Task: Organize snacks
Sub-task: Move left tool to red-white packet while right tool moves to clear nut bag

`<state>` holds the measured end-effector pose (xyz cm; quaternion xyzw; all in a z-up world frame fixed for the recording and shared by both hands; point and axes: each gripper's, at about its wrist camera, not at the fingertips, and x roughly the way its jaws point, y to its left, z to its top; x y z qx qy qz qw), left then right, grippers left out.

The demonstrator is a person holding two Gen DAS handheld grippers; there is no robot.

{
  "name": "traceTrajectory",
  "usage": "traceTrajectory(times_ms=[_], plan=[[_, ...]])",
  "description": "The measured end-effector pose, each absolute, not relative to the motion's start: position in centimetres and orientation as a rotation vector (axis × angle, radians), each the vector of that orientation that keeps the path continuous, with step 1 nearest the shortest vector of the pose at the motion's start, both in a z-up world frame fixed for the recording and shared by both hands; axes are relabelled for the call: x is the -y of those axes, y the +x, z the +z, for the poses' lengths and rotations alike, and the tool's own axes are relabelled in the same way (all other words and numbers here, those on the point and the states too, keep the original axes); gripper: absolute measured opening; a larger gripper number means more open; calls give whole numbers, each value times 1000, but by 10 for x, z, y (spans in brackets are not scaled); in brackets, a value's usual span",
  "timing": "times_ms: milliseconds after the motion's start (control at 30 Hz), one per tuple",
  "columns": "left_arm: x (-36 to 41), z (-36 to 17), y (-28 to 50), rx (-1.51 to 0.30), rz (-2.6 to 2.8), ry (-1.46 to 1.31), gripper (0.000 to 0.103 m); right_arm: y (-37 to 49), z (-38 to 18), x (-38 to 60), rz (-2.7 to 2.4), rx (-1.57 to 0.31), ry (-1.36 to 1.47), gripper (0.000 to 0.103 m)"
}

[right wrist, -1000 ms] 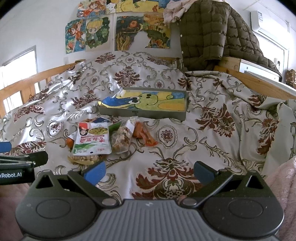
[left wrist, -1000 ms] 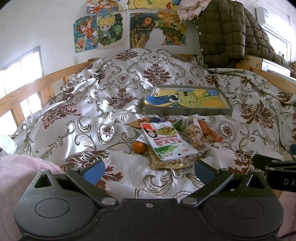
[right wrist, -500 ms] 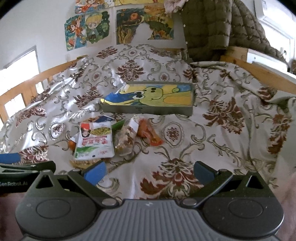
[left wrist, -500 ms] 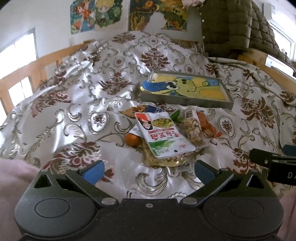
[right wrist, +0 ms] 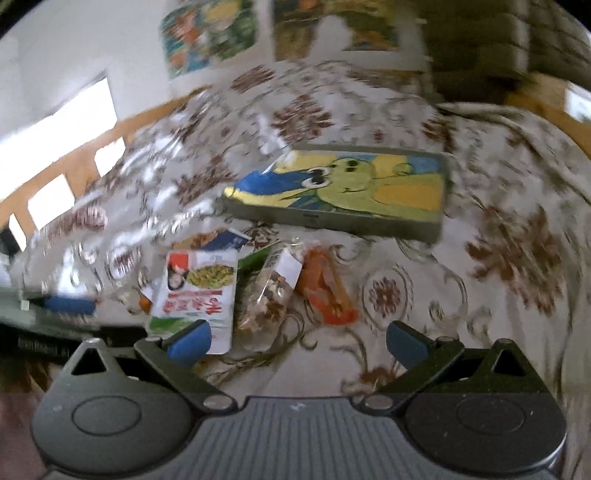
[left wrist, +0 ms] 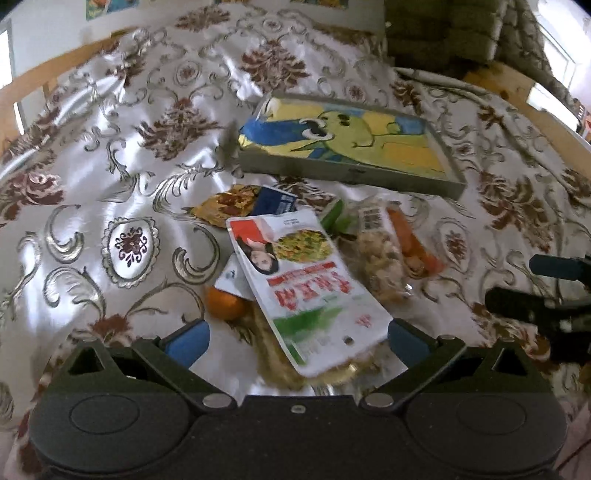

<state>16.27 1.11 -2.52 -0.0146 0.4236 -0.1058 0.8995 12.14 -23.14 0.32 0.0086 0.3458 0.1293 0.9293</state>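
Note:
A heap of snacks lies on the bed. On top is a white packet with red lettering. Beside it lie a clear bag of nuts, an orange packet, a small orange fruit, a brown packet and a dark blue packet. Behind them lies a shallow grey tray with a cartoon picture inside. My left gripper is open just above the white packet's near end. My right gripper is open, close to the nuts and the orange packet.
The patterned satin bedcover is creased. A wooden bed rail runs along the left, with a window behind it. A quilted olive jacket hangs at the back right, and posters cover the wall. My right gripper's fingers show at the left view's right edge.
Both grippers have moved forward and down toward the snack heap. The left one now hangs over the white packet's near end. The snacks and tray have not shifted.

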Motion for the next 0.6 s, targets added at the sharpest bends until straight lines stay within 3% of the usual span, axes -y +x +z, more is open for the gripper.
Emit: traceTrajectory(times_ms=[500, 600], plan=[[-62, -56, 208, -960, -163, -490, 102, 184, -41, 212, 468, -847, 101, 103], [-64, -62, 213, -983, -200, -534, 95, 190, -43, 210, 471, -840, 127, 102]])
